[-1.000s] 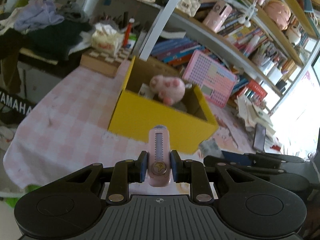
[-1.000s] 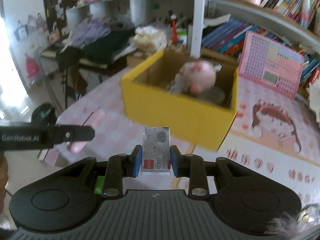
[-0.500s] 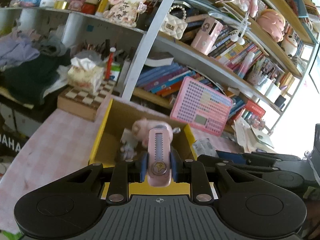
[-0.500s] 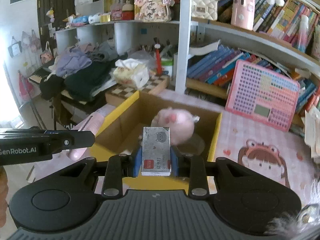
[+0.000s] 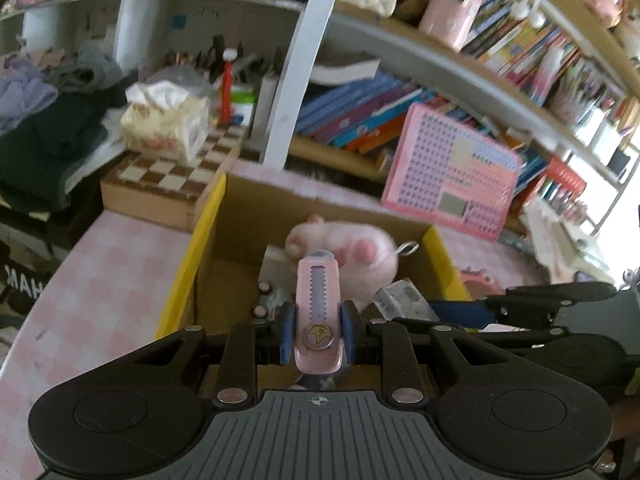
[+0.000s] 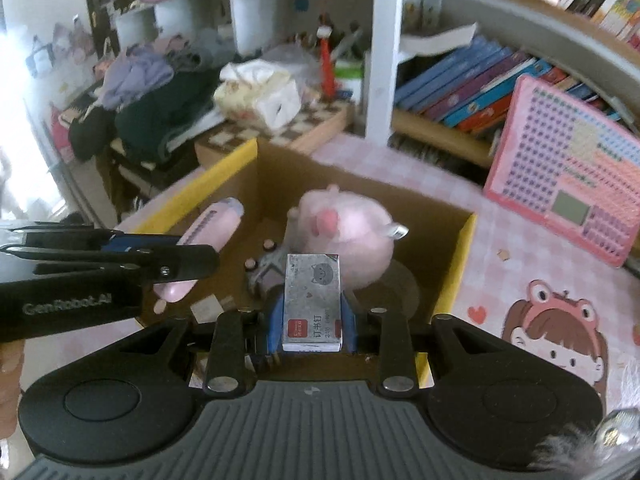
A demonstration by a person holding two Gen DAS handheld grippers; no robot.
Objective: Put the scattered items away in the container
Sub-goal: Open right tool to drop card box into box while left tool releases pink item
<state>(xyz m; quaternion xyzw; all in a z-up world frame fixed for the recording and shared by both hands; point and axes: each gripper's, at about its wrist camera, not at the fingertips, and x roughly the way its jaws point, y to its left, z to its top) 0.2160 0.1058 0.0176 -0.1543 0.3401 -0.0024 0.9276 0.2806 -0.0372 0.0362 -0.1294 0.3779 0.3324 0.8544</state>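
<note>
A yellow cardboard box [image 5: 188, 256] [image 6: 456, 280] stands on the pink checked table. A pink plush pig [image 5: 344, 244] [image 6: 344, 236] and small bits lie inside it. My left gripper [image 5: 318, 332] is shut on a pink utility knife [image 5: 318, 304] and holds it over the box's near left part; the knife also shows in the right wrist view [image 6: 208, 236]. My right gripper [image 6: 312, 320] is shut on a small grey staple box [image 6: 312, 300] over the box's near edge; the staple box also shows in the left wrist view [image 5: 400, 300].
A pink toy keyboard board [image 5: 452, 172] [image 6: 568, 188] leans against the bookshelf behind the box. A chessboard case [image 5: 160, 184] with a tissue pack [image 5: 164, 128] sits at the back left. A cartoon girl mat [image 6: 552, 340] lies right of the box.
Both grippers have moved forward and down over the box's opening, each still holding its item. The box looks closer and more of its inside shows.
</note>
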